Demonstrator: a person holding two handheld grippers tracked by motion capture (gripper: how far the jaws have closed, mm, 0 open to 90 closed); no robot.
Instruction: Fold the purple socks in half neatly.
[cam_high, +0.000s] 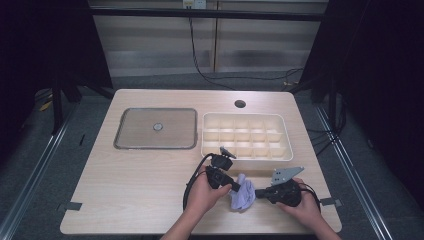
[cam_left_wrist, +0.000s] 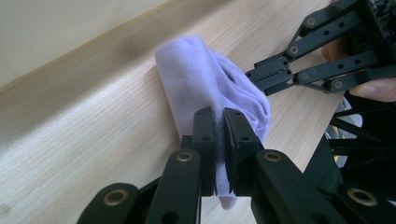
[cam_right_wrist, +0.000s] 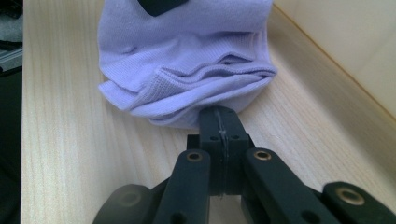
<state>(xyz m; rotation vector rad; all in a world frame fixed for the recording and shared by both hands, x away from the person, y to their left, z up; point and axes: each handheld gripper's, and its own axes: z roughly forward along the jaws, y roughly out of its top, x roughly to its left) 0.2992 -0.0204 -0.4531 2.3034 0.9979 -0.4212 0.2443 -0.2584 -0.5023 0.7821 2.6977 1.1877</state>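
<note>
A lavender sock (cam_high: 243, 197) lies bunched on the wooden table near the front edge, between both hands. My left gripper (cam_high: 236, 189) comes at it from the left. In the left gripper view its jaws (cam_left_wrist: 219, 126) are closed with a fold of the sock (cam_left_wrist: 201, 74) pinched between them. My right gripper (cam_high: 259, 194) meets the sock from the right. In the right gripper view its jaws (cam_right_wrist: 220, 114) are pressed together at the sock's (cam_right_wrist: 187, 56) lower edge, where the folds gather into the tips. The right gripper (cam_left_wrist: 254, 77) also shows nipping the cloth in the left gripper view.
A white tray (cam_high: 287, 150) divided into several small compartments stands just behind the hands. A grey square lid with a round knob (cam_high: 140, 130) lies at the back left. A cable hole (cam_high: 240, 104) sits near the table's far edge.
</note>
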